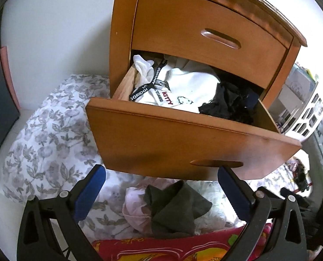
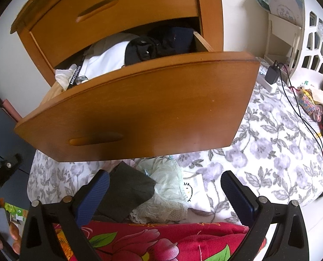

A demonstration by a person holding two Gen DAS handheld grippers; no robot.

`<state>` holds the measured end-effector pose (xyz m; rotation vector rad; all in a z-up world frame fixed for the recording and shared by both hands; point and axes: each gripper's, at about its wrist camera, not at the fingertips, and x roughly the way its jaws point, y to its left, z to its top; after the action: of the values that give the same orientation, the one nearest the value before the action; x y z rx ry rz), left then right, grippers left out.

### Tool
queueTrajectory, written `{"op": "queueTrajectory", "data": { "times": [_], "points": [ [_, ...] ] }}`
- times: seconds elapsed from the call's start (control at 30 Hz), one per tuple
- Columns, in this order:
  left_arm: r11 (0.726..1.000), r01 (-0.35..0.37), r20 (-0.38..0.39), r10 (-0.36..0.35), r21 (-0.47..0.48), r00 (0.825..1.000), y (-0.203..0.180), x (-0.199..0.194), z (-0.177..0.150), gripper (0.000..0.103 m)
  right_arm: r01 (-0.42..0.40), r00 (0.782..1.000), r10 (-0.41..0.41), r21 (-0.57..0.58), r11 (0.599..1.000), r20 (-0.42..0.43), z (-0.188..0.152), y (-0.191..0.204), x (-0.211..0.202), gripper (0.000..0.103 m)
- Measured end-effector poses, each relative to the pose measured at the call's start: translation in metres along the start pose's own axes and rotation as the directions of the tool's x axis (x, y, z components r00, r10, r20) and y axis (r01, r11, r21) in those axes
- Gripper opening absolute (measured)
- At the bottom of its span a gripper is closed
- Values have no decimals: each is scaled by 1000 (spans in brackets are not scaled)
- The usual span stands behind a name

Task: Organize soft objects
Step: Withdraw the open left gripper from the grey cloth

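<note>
Bed: the bed (image 2: 270, 143) has a white sheet with grey flowers, and soft things lie on it under the drawer.
Nightstand: a brown wooden nightstand (image 1: 122, 32) stands at the bed, with its top drawer (image 1: 205, 30) shut.
Open drawer: the bottom drawer (image 1: 172, 139) is pulled out and sticks out over the bed.
Red blanket: a red blanket (image 2: 161, 239) with big flowers lies at the near edge, in front of both claws.
White shirt: a white shirt (image 1: 183, 91) with black tape and the red word KITTY lies in the open drawer, on the left side.
Black clothes: a heap of black clothes (image 1: 229, 104) lies in the drawer, right next to the white shirt.
Dark cloth: a dark grey cloth (image 1: 178, 208) lies on the bed under the drawer front, on top of a pink cloth (image 1: 135, 211).
Lace cloth: a pale lace cloth (image 2: 165, 187) lies just beside the dark cloth.
Left claw: the left claw (image 1: 161, 187) is wide apart and holds nothing, with the dark cloth between its fingers.
Right claw: the right claw (image 2: 163, 191) is wide apart and holds nothing, above the lace cloth.
Charger: a small black charger (image 2: 272, 74) with a wire lies on the bed, far to the right.
</note>
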<state>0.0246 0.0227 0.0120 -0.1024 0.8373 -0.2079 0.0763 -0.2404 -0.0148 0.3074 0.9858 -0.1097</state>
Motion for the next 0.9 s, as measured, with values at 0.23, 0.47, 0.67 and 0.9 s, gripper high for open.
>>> {"op": "queueTrajectory", "data": {
  "times": [0.23, 0.47, 0.67, 0.9],
  "points": [
    [998, -63, 26, 63, 21, 998, -3, -2, -3, 102, -1, 1000, 2, -36, 999, 30, 0, 6, -9, 103],
    [994, -102, 16, 101, 26, 995, -5, 1, -4, 102, -31, 994, 38, -67, 997, 104, 1, 10, -24, 103],
    [988, -147, 17, 146, 50, 989, -9, 5, -6, 102, -53, 991, 66, -115, 992, 115, 4, 15, -34, 103],
    [987, -155, -32, 157, 51, 987, -9, 13, -8, 102, -39, 985, 63, -147, 988, 162, 20, 16, -50, 103]
  ]
}}
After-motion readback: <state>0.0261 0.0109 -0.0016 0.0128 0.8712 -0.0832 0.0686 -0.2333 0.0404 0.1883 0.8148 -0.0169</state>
